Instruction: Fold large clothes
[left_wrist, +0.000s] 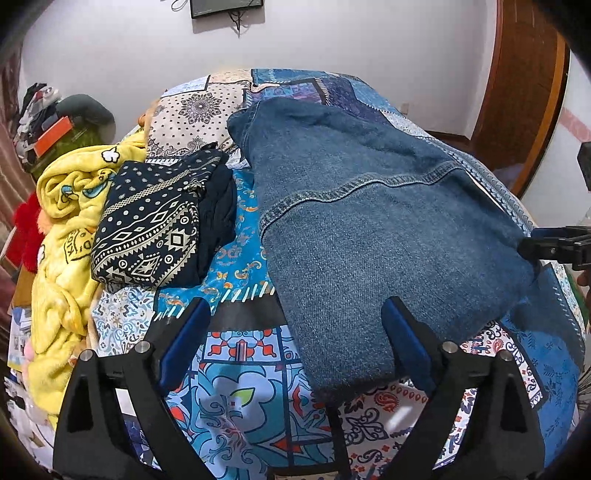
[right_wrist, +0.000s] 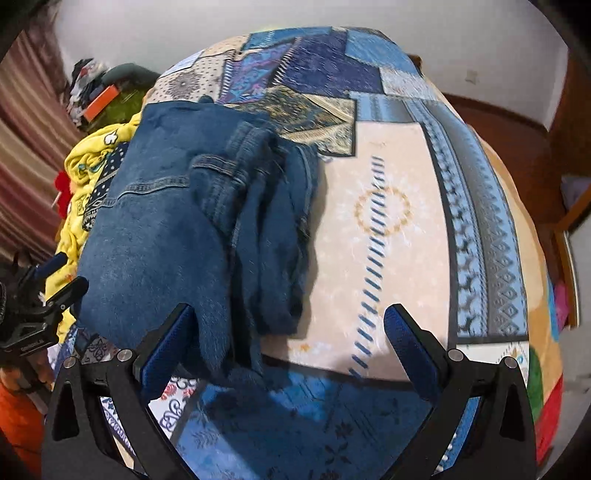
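Observation:
Blue denim jeans (left_wrist: 369, 221) lie folded on the patchwork bed cover (left_wrist: 236, 387). My left gripper (left_wrist: 295, 310) is open just above the jeans' near left corner; the denim edge runs between its blue fingers, which do not press on it. In the right wrist view the jeans (right_wrist: 177, 229) fill the left half, with a bunched waistband part on top. My right gripper (right_wrist: 290, 317) is open over the jeans' near right end, its left finger (right_wrist: 173, 332) beside the denim and its right finger over bare bed cover (right_wrist: 369, 240). Each gripper shows at the edge of the other's view.
A folded dark patterned cloth (left_wrist: 155, 229) lies left of the jeans, beside a crumpled yellow blanket (left_wrist: 62, 221). Cluttered items (left_wrist: 48, 122) are piled at the far left. A wooden door (left_wrist: 524, 74) stands at the right. The bed cover right of the jeans is bare.

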